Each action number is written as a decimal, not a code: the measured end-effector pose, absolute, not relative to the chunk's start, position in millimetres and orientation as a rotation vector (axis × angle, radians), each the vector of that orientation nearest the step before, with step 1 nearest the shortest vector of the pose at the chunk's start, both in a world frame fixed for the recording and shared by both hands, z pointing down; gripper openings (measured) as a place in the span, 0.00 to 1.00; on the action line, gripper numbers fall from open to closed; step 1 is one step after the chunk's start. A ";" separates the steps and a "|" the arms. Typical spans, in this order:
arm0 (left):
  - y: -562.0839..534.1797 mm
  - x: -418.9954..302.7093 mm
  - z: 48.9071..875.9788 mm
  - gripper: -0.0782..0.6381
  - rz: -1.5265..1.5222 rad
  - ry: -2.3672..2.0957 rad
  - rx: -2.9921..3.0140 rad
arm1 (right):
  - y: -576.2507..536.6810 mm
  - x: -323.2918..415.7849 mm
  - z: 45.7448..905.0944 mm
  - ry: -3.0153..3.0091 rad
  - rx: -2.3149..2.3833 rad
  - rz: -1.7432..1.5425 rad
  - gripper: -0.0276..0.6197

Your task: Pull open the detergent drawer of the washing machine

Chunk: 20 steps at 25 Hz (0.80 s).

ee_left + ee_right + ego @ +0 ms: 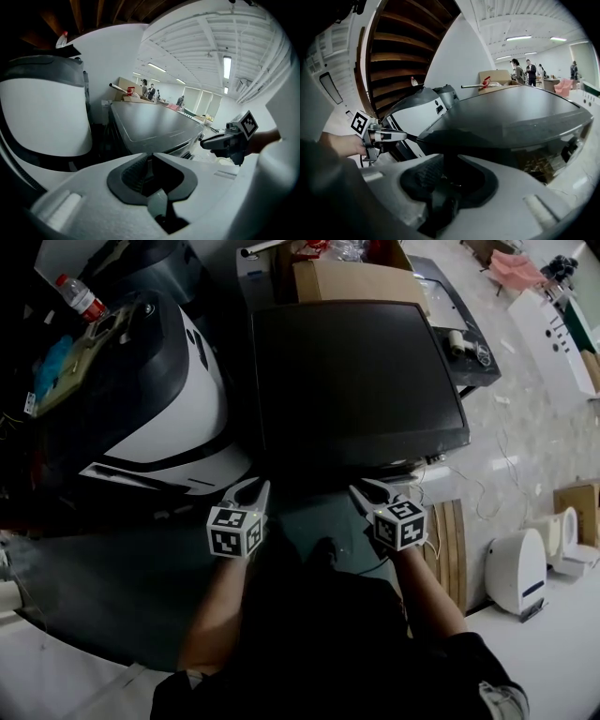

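Washing machine (356, 381) dark grey — neighbouring machine (178, 399) white, black trim.

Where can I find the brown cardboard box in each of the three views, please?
Head view: cardboard box at top centre, behind the dark machine top.
Left gripper view: small, left of centre, beyond that top.
Right gripper view: upper half, right of centre, beyond that top.
Shared landmark: the dark machine top.

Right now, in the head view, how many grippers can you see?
2: the left gripper below the dark-topped machine's near-left corner, the right gripper below its near-right corner. None seems hidden.
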<state>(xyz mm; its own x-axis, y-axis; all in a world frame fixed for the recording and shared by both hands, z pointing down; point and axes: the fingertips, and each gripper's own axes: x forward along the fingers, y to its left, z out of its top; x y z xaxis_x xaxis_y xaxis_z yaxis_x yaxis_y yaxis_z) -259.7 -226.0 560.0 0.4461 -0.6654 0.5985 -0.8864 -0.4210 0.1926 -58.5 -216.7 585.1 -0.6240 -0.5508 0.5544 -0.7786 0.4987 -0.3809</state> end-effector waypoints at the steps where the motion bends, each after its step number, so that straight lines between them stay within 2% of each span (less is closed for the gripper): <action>1: -225.7 -260.1 565.5 0.20 0.623 -1.288 2.208 | -217.1 -59.3 588.3 -2.378 1.103 0.875 0.19; 3: -225.2 -259.8 574.8 0.26 0.654 -1.267 2.199 | -219.7 -60.3 593.5 -2.364 1.097 0.872 0.20; 8: -223.7 -263.8 594.3 0.31 0.699 -1.252 2.166 | -229.3 -66.9 603.8 -2.345 1.082 0.863 0.26; 20: -231.0 -265.5 614.6 0.31 0.751 -1.216 2.153 | -241.2 -83.0 615.7 -2.307 1.095 0.875 0.32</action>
